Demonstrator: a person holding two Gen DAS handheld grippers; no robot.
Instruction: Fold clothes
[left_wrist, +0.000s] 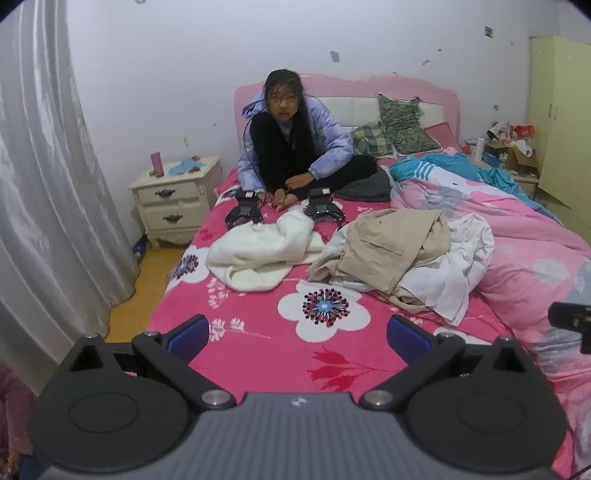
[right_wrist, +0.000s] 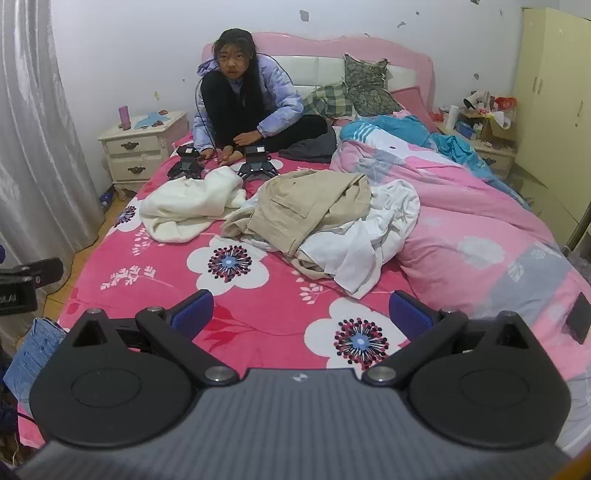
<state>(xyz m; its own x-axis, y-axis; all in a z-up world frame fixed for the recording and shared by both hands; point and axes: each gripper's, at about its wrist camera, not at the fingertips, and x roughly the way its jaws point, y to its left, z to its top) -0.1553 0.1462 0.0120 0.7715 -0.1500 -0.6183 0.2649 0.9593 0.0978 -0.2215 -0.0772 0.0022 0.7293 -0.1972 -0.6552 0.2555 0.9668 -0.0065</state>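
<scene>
- The left claw (left_wrist: 297, 334) stands wide open and holds nothing; its blue pads (left_wrist: 188, 332) hang over bare pink bedcover (left_wrist: 258, 354) at the foot of the bed.
- The right claw (right_wrist: 301, 312) is likewise spread open and empty, over the same flowered bedcover and well short of any garment.
- Past the claws, mid-bed, lies the clothes heap: a beige garment (left_wrist: 391, 243) crumpled on top of a white shirt (left_wrist: 454, 273), both bunched and overlapping, nothing squared or stacked.
- Just left of that heap a cream sweater (left_wrist: 255, 254) lies loose and rumpled, its far end running up between two spare grippers (left_wrist: 323, 210) that rest on the bed.
- To the right a pink quilt (left_wrist: 517, 258) is pushed aside in a mound, beside the heap.
- Farther back a person (left_wrist: 291, 147) sits cross-legged near the headboard, touching no clothes.
- A nightstand (left_wrist: 173, 199) stands beyond the bed's left side.
- Judgement: the folding looks not yet begun. No folded piece shows anywhere; all three garments are left to do, each needing to be pulled clear, spread flat on the open cover near the claws, and then folded.
</scene>
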